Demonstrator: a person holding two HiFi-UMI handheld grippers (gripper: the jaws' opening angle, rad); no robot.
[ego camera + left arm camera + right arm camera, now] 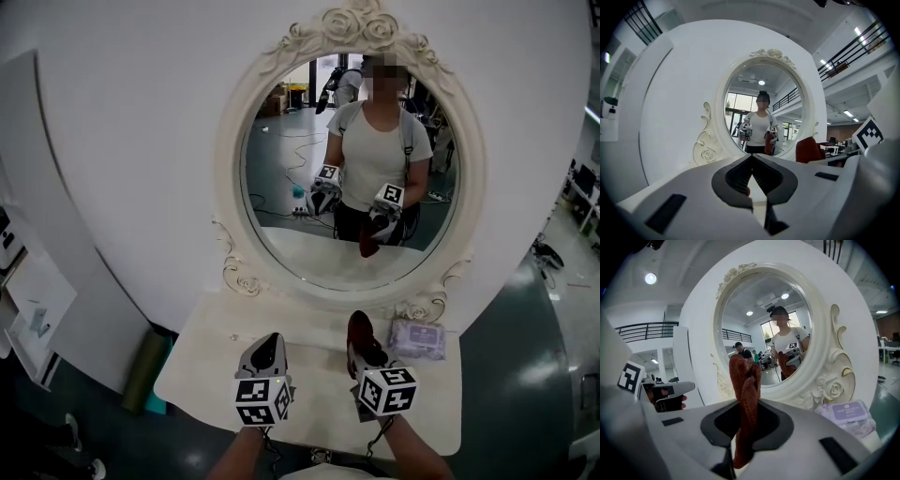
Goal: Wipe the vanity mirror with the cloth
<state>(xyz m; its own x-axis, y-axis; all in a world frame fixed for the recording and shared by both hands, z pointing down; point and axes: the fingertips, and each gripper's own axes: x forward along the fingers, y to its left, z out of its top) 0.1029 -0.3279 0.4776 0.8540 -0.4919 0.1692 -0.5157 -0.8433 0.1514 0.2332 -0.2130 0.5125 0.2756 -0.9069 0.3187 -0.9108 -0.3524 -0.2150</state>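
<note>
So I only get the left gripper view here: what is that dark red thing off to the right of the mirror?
Observer: That is the cloth. The right gripper view shows it standing upright, with the right tongs shut on it.
Visitor: Is it on the glass?
Observer: No. In the head view it hangs over the vanity table, apart from the mirror.
Visitor: Is anything else on that table?
Observer: Yes, a pale purple pack of wipes lies by the lower right of the frame, beside the right tongs.
</note>
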